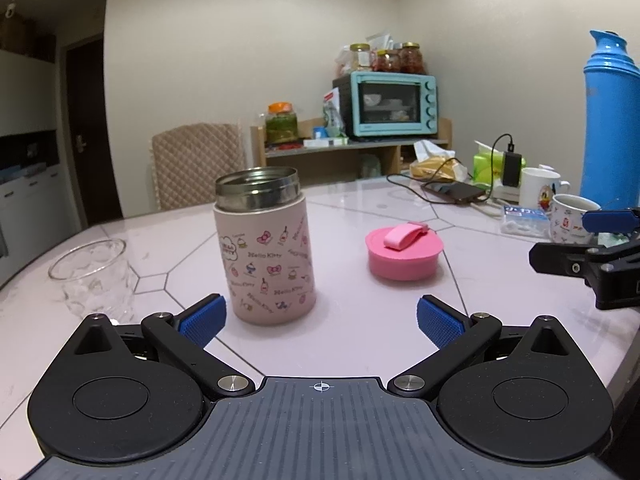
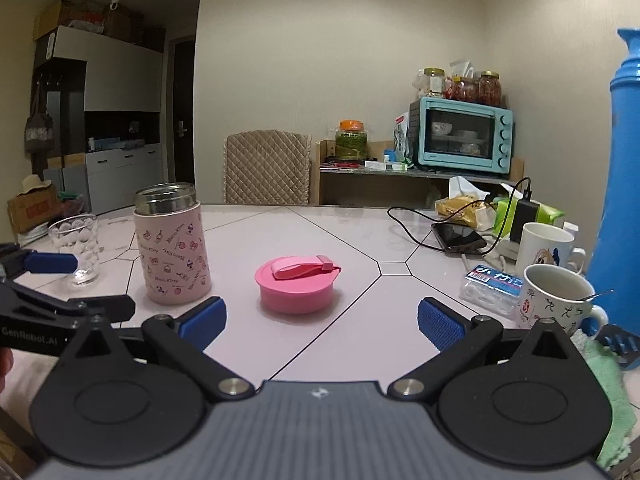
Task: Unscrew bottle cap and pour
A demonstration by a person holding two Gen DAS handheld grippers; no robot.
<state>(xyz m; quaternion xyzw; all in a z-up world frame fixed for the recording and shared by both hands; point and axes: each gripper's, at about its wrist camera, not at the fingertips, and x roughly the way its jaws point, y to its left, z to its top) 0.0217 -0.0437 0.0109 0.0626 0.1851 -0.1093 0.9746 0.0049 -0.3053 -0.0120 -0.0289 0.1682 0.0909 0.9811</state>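
Note:
A pink Hello Kitty bottle [image 1: 269,256] stands upright on the table with its steel mouth uncovered; it also shows in the right wrist view [image 2: 171,249]. Its pink cap [image 1: 404,253] lies on the table to the right of it, also in the right wrist view [image 2: 297,283]. An empty clear glass [image 1: 95,280] stands left of the bottle, also in the right wrist view [image 2: 77,249]. My left gripper [image 1: 320,322] is open and empty, just in front of the bottle. My right gripper [image 2: 320,322] is open and empty, just in front of the cap.
A tall blue thermos [image 1: 610,120] stands at the right. Two mugs [image 2: 554,304], a small plastic box [image 2: 490,286], a phone on a charging cable [image 2: 460,238] and tissue packs crowd the right side. A green cloth [image 2: 612,392] lies at the near right. A padded chair [image 1: 196,164] is behind the table.

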